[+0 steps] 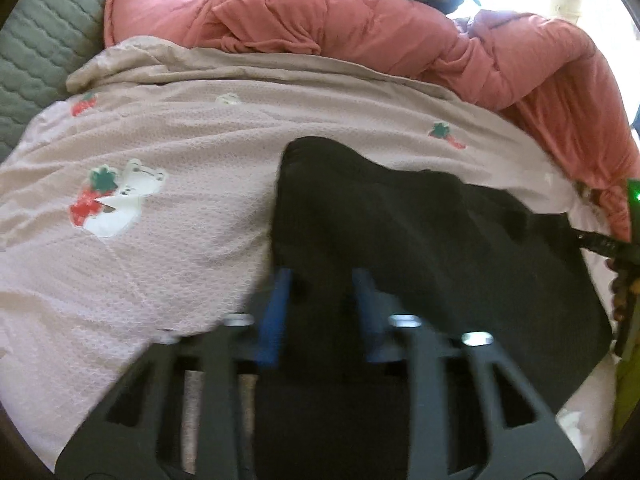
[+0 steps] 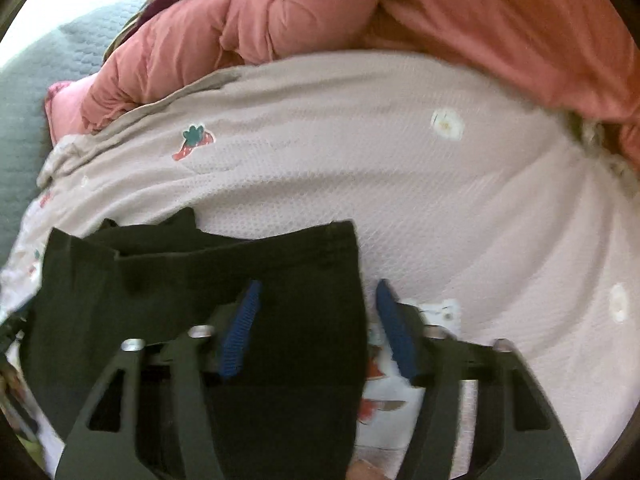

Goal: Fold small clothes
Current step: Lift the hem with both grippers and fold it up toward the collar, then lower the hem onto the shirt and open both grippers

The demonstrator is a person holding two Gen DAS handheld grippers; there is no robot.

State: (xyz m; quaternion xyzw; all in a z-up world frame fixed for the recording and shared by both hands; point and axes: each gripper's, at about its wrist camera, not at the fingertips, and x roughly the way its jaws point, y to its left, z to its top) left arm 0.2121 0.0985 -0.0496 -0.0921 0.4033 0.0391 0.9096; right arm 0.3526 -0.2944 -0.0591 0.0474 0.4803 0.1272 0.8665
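Two tongs (image 1: 320, 276) (image 2: 316, 292), one black garment (image 1: 420, 232)

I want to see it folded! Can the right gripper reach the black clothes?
Probably yes. The right gripper stands open right over the black garment, with its side edge between the fingers. Nothing lies on top of that edge, which rests on the pink blanket.

Both tools pointed steeply downward toward the bed. The left tool (image 1: 320, 280) showed its blue pads (image 1: 276, 316) blurred, with dark cloth bunched between them, the jaws drawn in on it. The right tool (image 2: 316, 292) had its blue pads (image 2: 240, 328) standing apart, one over the dark cloth, the other just off its edge, not pressing it.
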